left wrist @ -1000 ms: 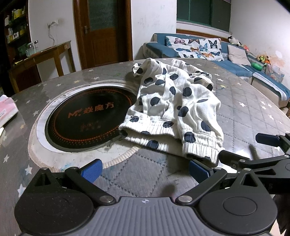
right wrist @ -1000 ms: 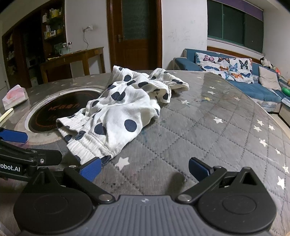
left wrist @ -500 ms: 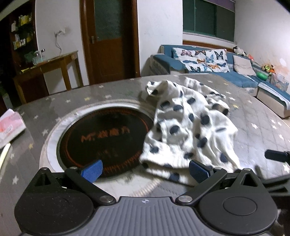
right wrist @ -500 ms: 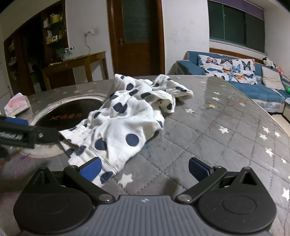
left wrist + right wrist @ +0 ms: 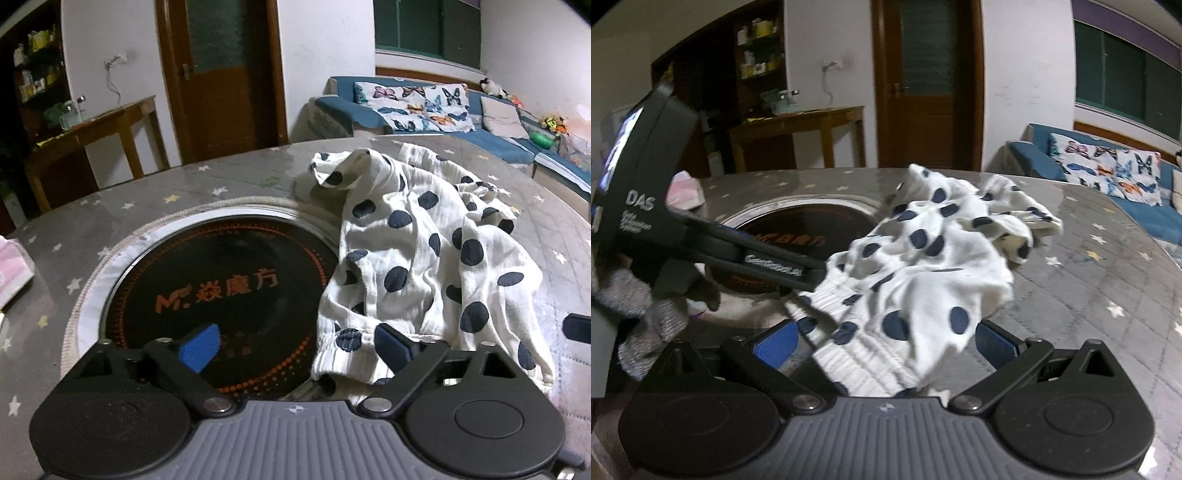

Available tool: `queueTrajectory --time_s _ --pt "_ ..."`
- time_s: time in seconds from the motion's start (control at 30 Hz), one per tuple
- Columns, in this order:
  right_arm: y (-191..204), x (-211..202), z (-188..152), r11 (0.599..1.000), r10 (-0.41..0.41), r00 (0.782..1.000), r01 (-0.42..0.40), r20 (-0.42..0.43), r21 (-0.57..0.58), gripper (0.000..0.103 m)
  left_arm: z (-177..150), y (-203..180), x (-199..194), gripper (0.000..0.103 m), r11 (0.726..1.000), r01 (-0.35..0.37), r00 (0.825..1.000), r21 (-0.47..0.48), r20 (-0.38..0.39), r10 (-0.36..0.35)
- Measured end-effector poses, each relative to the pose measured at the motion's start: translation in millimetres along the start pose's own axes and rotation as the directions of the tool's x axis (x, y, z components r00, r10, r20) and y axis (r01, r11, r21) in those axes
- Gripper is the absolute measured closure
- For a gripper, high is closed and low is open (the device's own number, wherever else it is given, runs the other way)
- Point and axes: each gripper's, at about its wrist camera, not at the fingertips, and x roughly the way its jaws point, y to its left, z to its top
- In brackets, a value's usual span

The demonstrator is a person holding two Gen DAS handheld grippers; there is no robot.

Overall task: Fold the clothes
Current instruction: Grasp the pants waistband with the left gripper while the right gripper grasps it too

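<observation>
A white garment with dark blue dots (image 5: 424,258) lies crumpled on the round grey table (image 5: 110,221), its ribbed hem toward me. My left gripper (image 5: 295,349) is open, its right pad at the hem's left corner, over the black inset plate. My right gripper (image 5: 886,338) is open with the hem (image 5: 871,354) lying between its pads. In the right wrist view the left gripper (image 5: 798,273) reaches in from the left, its tip at the hem's left edge.
A black round cooktop (image 5: 221,291) with orange lettering is set into the table's middle, partly under the garment. A pink tissue pack (image 5: 11,273) lies at the left edge. A blue sofa (image 5: 443,110), wooden side table (image 5: 92,140) and door stand behind.
Both grippers have moved forward to the garment's near hem. The left one swung left toward the cooktop; the hem now lies between the right gripper's pads.
</observation>
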Motion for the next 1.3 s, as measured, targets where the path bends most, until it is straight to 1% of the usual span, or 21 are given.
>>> queueTrajectory --time_s 0.13,0.2,0.23,0.27,0.3,0.37,0.43,0.57,0.63,0.73,0.83,0.9,0.93,1.0,1.03,1.07,1.17,1.2,1.23,1.27,1.3 --pt "5.2 4.0 -1.0 1.000 0.004 1.000 -0.004 -0.007 -0.022 0.002 -0.9 1.8 5.0 0.031 0.999 0.042 0.999 -0.001 -0.009 -0.042" --pt "5.7 5.8 -0.9 1.000 -0.005 1.000 0.004 -0.013 -0.026 0.006 -0.7 0.8 4.4 0.044 0.998 0.065 0.998 0.002 -0.004 -0.065" --pt "5.5 7.1 -0.9 1.000 -0.008 1.000 0.008 -0.018 -0.028 0.011 -0.5 0.1 4.2 0.046 0.997 0.077 0.997 0.004 -0.002 -0.077" --pt "5.5 8.3 -1.1 1.000 -0.010 1.000 0.009 -0.024 -0.028 0.012 -0.3 -0.3 3.9 0.048 0.997 0.079 0.997 0.004 -0.001 -0.079" --pt "4.7 9.2 -1.3 1.000 -0.013 0.999 0.012 -0.031 -0.026 0.013 -0.1 -0.6 3.6 0.048 0.997 0.081 0.997 0.004 0.001 -0.081" --pt "3.7 8.8 -2.6 0.999 -0.018 0.999 0.017 -0.034 -0.027 0.021 0.9 0.1 1.9 0.047 0.997 0.078 0.997 0.000 0.013 -0.078" --pt "1.9 9.1 -3.7 0.999 -0.026 0.999 0.025 -0.039 -0.022 0.025 2.2 1.4 0.0 0.047 0.998 0.066 0.997 -0.001 0.025 -0.066" --pt "-5.5 4.2 -5.8 1.000 -0.022 0.999 0.023 -0.034 0.006 0.037 3.3 4.3 -0.9 0.033 0.998 0.065 0.998 -0.007 0.024 -0.065" --pt "-12.1 -0.6 -6.5 0.999 -0.024 0.999 0.025 -0.029 0.023 0.043 3.0 4.4 0.5 0.033 0.997 0.074 0.997 -0.010 0.015 -0.074" --pt "-23.8 -6.6 -8.2 0.998 -0.043 0.999 0.044 -0.021 0.055 0.048 2.4 3.9 3.7 0.033 0.995 0.094 0.996 -0.013 -0.001 -0.094" --pt "-37.3 -12.4 -10.2 0.990 -0.076 0.997 0.077 -0.013 0.115 0.049 0.9 2.7 6.5 0.035 0.993 0.118 0.993 -0.015 -0.013 -0.118" --pt "-46.7 -15.6 -12.2 0.983 -0.093 0.996 0.093 -0.011 0.160 0.049 -0.3 1.9 8.1 0.045 0.991 0.135 0.991 -0.017 -0.019 -0.135" --pt "-52.0 -17.2 -13.3 0.977 -0.102 0.995 0.102 -0.011 0.185 0.047 -0.5 1.6 7.9 0.048 0.990 0.143 0.989 -0.018 -0.020 -0.144" --pt "-58.4 -16.4 -14.3 0.971 -0.117 0.993 0.117 -0.014 0.209 0.045 -0.9 -0.8 6.8 0.062 0.987 0.159 0.987 -0.012 -0.019 -0.160" --pt "-61.7 -15.9 -14.8 0.967 -0.124 0.992 0.124 -0.015 0.221 0.045 -1.2 -2.4 6.1 0.065 0.986 0.166 0.986 -0.008 -0.019 -0.166" --pt "-64.9 -15.5 -15.3 0.964 -0.131 0.991 0.132 -0.017 0.232 0.044 -1.4 -4.0 5.5 0.071 0.985 0.173 0.985 -0.003 -0.018 -0.173" --pt "-65.2 -10.4 -16.0 0.967 -0.120 0.992 0.123 -0.025 0.225 0.044 -1.5 -7.3 3.6 0.072 0.986 0.168 0.986 0.001 -0.014 -0.168" --pt "-65.0 -8.2 -16.6 0.967 -0.118 0.993 0.121 -0.030 0.225 0.044 -1.4 -7.7 2.6 0.069 0.987 0.158 0.987 0.003 -0.007 -0.158" --pt "-65.2 -7.2 -17.3 0.966 -0.113 0.993 0.118 -0.034 0.231 0.045 -1.2 -8.1 1.6 0.069 0.989 0.147 0.989 0.006 0.000 -0.147" --pt "-64.9 -7.1 -18.7 0.965 -0.107 0.994 0.112 -0.037 0.238 0.045 -1.0 -8.5 0.6 0.067 0.991 0.136 0.991 0.009 0.007 -0.136" --pt "-65.1 -6.9 -19.7 0.965 -0.104 0.994 0.110 -0.037 0.240 0.045 -0.8 -8.6 -0.2 0.061 0.993 0.121 0.993 0.012 0.011 -0.121"
